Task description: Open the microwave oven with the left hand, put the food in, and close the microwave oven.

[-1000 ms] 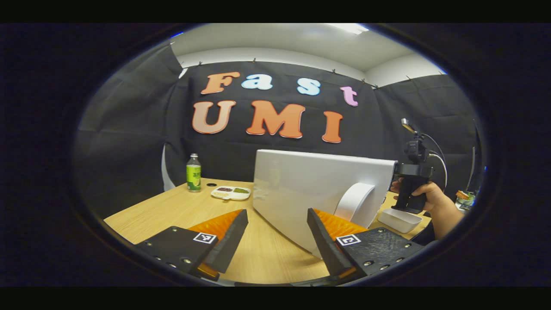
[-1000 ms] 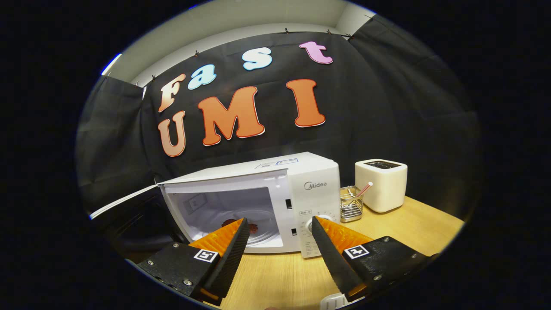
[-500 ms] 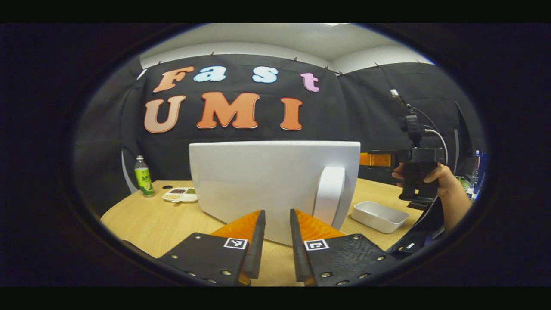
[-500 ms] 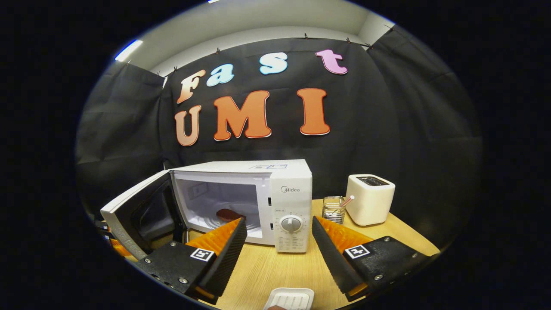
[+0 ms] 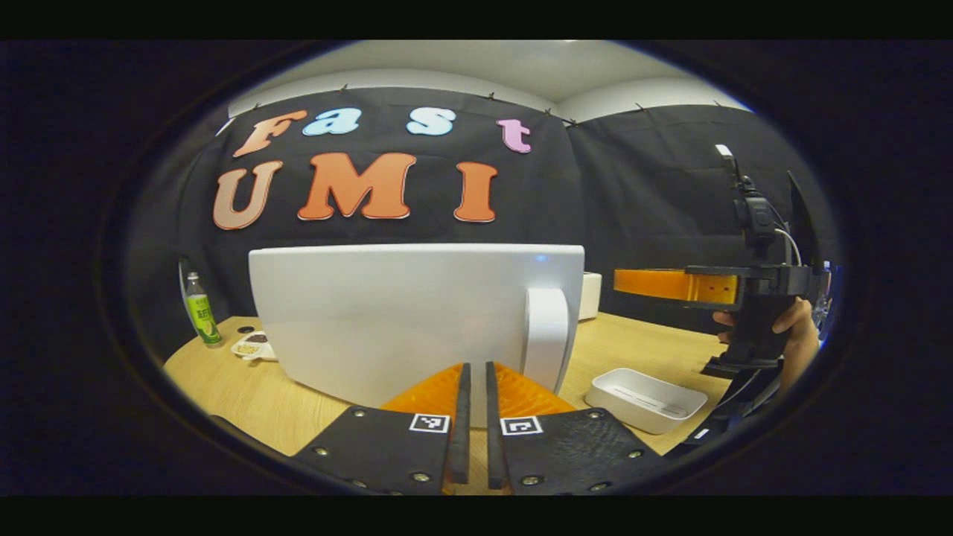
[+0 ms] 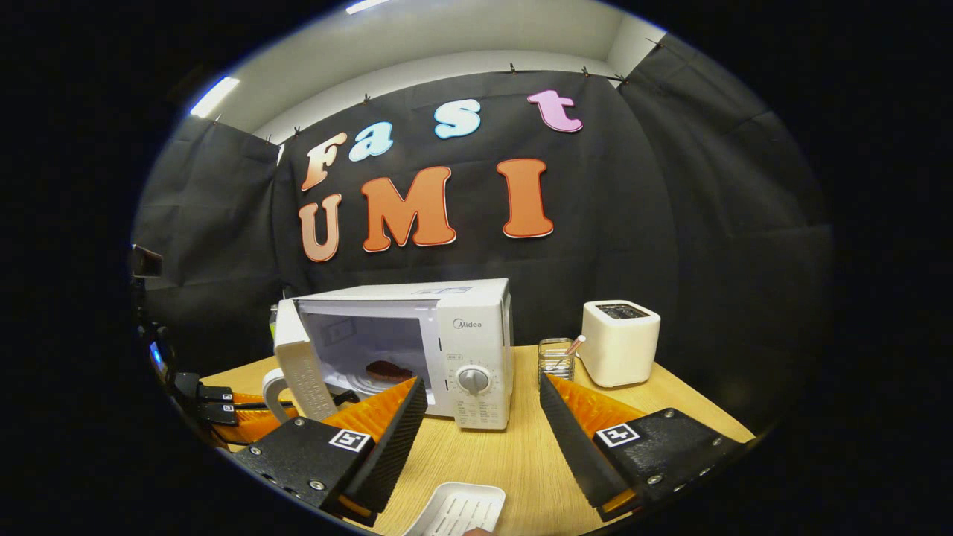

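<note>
Microwave oven (image 6: 476,339): one, on table (image 6: 514,461), door (image 5: 402,316) part open
Inside: one food piece (image 6: 387,370) on turntable
White tray (image 5: 645,398): one, empty, 4 o'clock of door
Left gripper (image 5: 473,394): narrow slit, fingertips at door face, grip unclear
Right gripper (image 6: 482,406): wide, holding nothing

The left gripper (image 5: 474,380) is held level, its two fingers drawn almost together with a thin gap between them. The right gripper (image 6: 482,398) has its fingers spread wide; a hand (image 5: 793,335) grips its handle from behind.
</note>
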`<state>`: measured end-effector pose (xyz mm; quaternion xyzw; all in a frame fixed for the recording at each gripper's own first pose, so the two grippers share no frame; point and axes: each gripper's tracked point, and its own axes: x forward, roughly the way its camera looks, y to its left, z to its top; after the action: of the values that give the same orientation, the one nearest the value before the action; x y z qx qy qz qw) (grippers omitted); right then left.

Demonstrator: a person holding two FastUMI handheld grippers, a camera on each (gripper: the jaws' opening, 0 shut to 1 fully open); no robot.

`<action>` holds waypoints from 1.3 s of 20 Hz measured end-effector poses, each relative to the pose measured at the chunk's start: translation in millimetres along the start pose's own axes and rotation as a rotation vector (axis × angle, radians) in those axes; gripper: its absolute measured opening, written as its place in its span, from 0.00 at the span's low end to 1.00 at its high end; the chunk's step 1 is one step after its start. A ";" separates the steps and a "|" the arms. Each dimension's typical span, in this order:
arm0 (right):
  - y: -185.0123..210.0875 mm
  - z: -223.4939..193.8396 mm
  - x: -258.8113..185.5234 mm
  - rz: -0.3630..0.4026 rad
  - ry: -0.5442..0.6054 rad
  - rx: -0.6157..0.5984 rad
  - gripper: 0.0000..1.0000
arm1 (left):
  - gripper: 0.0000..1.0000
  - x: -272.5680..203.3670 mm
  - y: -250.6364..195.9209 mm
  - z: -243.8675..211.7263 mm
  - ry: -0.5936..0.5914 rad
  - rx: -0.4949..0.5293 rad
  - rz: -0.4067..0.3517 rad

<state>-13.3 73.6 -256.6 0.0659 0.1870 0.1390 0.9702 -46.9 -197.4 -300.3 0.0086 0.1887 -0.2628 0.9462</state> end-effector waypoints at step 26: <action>-55.4 -1.6 -35.5 -0.093 -0.004 -0.029 0.95 | 0.08 143.9 32.6 -11.7 0.067 -0.017 0.172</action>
<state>-32.1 10.5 -255.8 0.0432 0.1859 0.0961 0.9769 79.0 -239.0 -365.9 0.0256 0.2211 -0.1784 0.9585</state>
